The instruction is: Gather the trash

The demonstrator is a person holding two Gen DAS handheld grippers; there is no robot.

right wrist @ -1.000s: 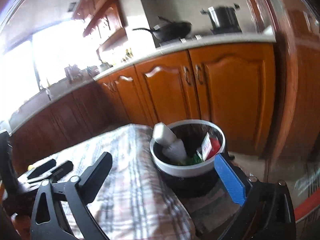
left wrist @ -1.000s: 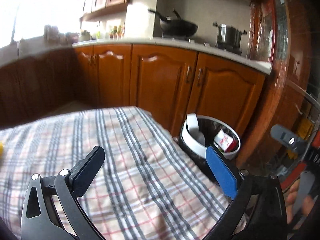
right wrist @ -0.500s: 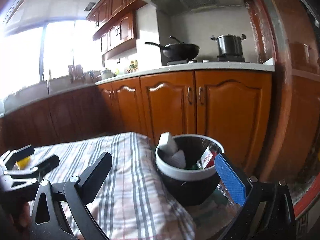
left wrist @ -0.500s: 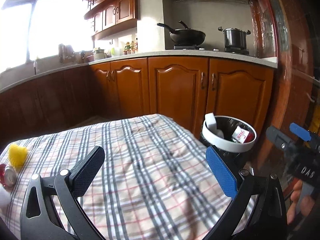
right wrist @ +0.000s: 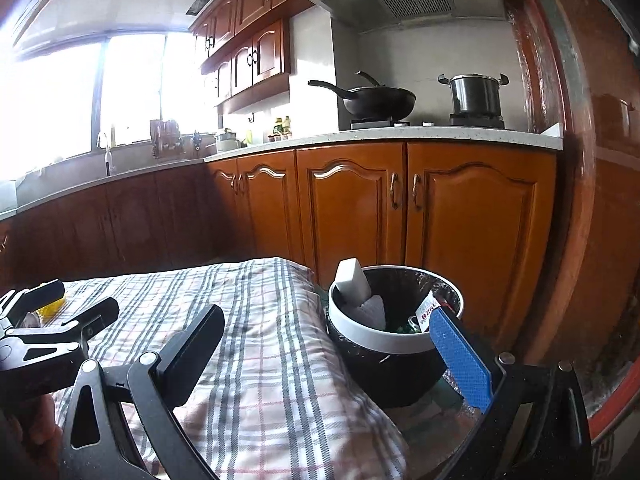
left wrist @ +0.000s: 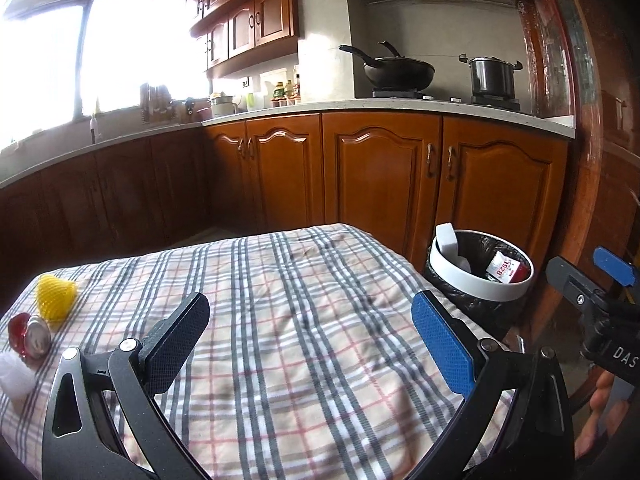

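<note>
1. Left wrist view: the left gripper [left wrist: 310, 334] hovers over the plaid checked tablecloth [left wrist: 280, 320] with its jaws spread and nothing between them.
2. Remaining trash lies at the far left edge of the cloth: a yellow foam mesh sleeve [left wrist: 56, 295], a crushed red drink can [left wrist: 30, 335] just beside it, and a crumpled white piece [left wrist: 14, 374] nearer the camera.
3. The white-rimmed round trash bin with black liner [left wrist: 480, 276] stands off the right end of the cloth and already holds a white foam block [left wrist: 446, 240] and a red-and-white carton [left wrist: 505, 268].
4. Right wrist view: the right gripper [right wrist: 332, 354] sits near the bin [right wrist: 384, 340], jaws spread, empty.
5. Risk: the can is round and may roll off the left edge if a finger nudges it sideways.
6. Risk: the mesh sleeve is light; a shallow pinch may lose it during transfer across the cloth.
7. Risk: the foam block leans over the rim, so an added item may dislodge it.
</note>
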